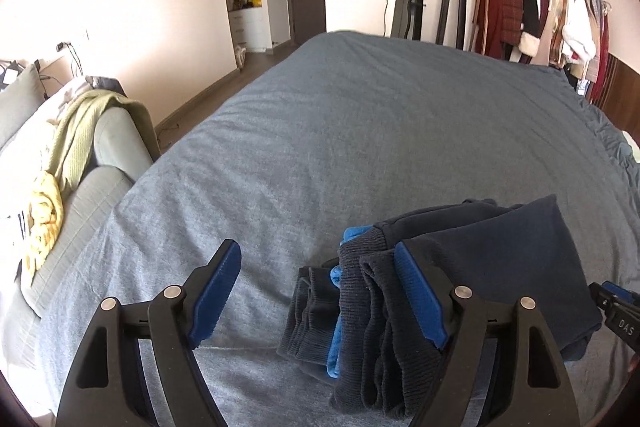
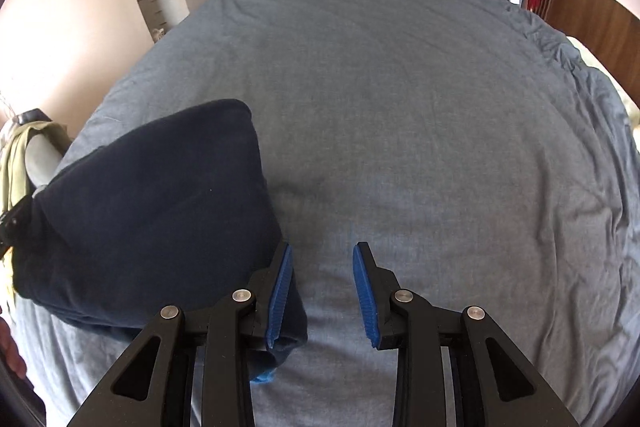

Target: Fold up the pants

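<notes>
**Partly hidden: folded pants between two grippers on the bed**

Only parts of the scene read clearly. The lower end of the pants (image 1: 472, 267) runs out of the left wrist view at the bottom edge, so their full outline cannot be made out there. A bright blue lining shows between the dark ribbed layers, but which part of the garment it belongs to is unclear. At the right edge of that view, a black and blue piece of the right gripper (image 1: 618, 307) is cut off by the frame. In the right wrist view, a dark shape at the far left edge touches the pants; it is too cropped to identify.

The navy pants (image 2: 152, 211) lie folded in a thick bundle on the grey-blue bed (image 1: 360, 131). The left gripper (image 1: 320, 291) stands wide; its right finger lies on the ribbed layers, its left finger is over bare bedding, and the pads do not press the cloth together. The right gripper (image 2: 322, 291) has a narrow gap with only bedding seen through it; the pants sit just beside and under its left finger, outside the jaws.
</notes>
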Demonstrator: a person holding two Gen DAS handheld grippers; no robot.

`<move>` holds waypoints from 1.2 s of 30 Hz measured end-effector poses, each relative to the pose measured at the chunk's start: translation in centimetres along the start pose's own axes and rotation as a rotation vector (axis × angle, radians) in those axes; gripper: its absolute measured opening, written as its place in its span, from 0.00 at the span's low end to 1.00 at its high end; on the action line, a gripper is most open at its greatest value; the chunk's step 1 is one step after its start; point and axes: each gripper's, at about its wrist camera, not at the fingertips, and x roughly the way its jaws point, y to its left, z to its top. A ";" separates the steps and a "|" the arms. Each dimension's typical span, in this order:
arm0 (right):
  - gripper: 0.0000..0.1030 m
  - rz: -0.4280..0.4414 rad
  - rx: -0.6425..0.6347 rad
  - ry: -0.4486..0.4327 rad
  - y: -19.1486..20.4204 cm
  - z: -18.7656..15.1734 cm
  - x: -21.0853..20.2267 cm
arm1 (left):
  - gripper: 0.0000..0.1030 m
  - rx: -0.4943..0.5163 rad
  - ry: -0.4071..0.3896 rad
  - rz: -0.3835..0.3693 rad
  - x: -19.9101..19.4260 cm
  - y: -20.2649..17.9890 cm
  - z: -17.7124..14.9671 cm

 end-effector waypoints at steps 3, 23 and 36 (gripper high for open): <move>0.33 0.001 0.005 -0.023 -0.5 0.0 -0.9 | 0.79 0.045 -0.056 -0.032 -2.9 -0.5 0.1; 0.83 0.062 0.021 -0.292 -7.9 -5.1 -13.3 | 1.00 0.153 -0.125 -0.100 -15.7 -10.3 -7.9; 0.84 0.084 -0.069 -0.352 -11.6 -12.2 -12.1 | 1.00 0.076 -0.167 -0.119 -15.4 -14.0 -14.4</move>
